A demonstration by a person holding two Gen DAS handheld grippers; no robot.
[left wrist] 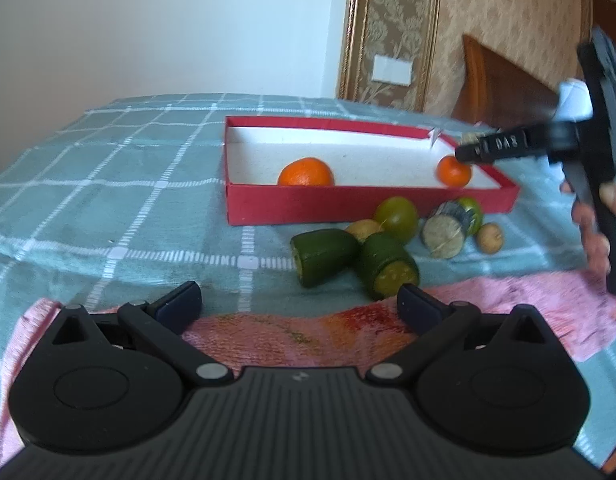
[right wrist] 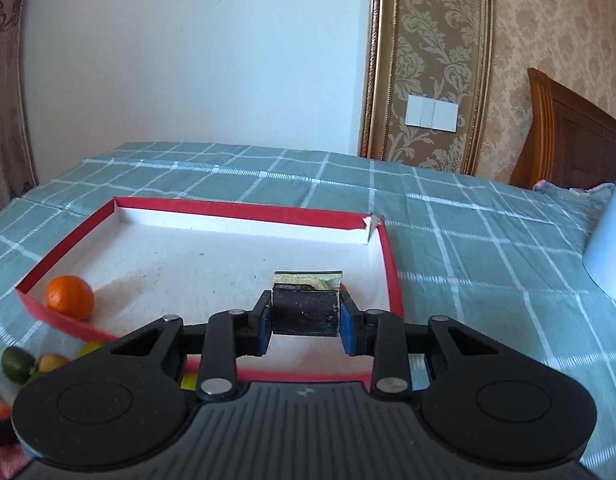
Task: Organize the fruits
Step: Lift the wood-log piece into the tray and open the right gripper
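r gripper [right wrist: 306, 314] is clamped on a small dark block w/ a yellowish far end [right wrist: 304, 314], held over the red box [right wrist: 244, 211], prob to drop it in. 2 oranges already inside: one by the near wall [left wrist: 306, 172], one at the r end [left wrist: 453, 171]. l gripper [left wrist: 300, 304] fingers wide apart, holding nothing, parked over the pink towel [left wrist: 308, 336]. green pieces [left wrist: 325, 254] & other fruit lie on the checked cloth [left wrist: 108, 184] just outside the box, not yet sorted
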